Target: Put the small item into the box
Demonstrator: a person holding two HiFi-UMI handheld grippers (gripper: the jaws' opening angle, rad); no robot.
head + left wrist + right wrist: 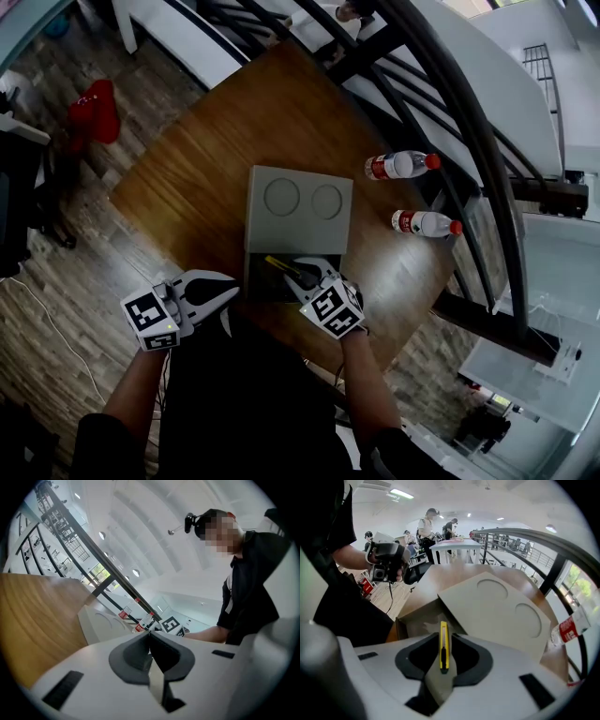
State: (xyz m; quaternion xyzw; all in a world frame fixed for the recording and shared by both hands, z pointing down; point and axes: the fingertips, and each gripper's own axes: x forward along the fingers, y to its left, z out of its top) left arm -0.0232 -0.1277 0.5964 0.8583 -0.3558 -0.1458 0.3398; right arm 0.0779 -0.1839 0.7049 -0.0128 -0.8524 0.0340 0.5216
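Observation:
A grey cardboard box (253, 274) sits open at the near edge of the wooden table (187, 187). Its lid (298, 208), marked with two circles, is folded back flat. My right gripper (305, 272) is shut on a yellow utility knife (278, 266) and holds it over the box opening. In the right gripper view the knife (444, 646) stands between the jaws above the box interior (415, 620). My left gripper (230, 292) hovers left of the box, off the table's near edge. Its jaws meet with nothing between them (150, 637).
Two plastic water bottles (401, 166) (427, 223) with red caps lie at the table's right side. A dark stair railing (469, 122) runs past the far right edge. A red object (94, 111) lies on the floor at left.

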